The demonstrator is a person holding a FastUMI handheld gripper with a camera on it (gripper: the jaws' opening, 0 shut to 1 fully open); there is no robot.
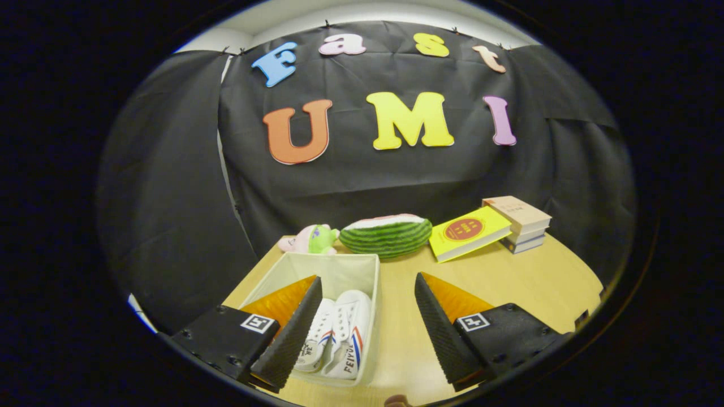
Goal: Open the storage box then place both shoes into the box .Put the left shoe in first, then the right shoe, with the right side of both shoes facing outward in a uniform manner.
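Closest to me, my gripper [367, 333] hangs above the table [509, 282] with its jaws spread wide and nothing held between them; bare wood shows in the gap. The left finger overlaps the near left part of the storage box [362, 265], while the right finger sits over the tabletop, well apart from the box.

Just ahead of the left finger I see the storage box, a pale fabric bin standing open, its walls upright. Inside it lie both shoes, side by side and touching: the left shoe [318, 336] partly hidden behind my left finger, and the right shoe [352, 333] next to it, nearer the box's right wall. Both are white with red and blue stripes on their sides, toes pointing toward the far wall of the box.

Beyond the box, a small plush toy [311, 238] in pink and green sits at the far table edge. Beside it rests a watermelon-shaped cushion [387, 234]. Further right, a yellow book [468, 232] leans against a short stack of books [520, 223]. Behind everything hangs the black cloth wall [169, 198].
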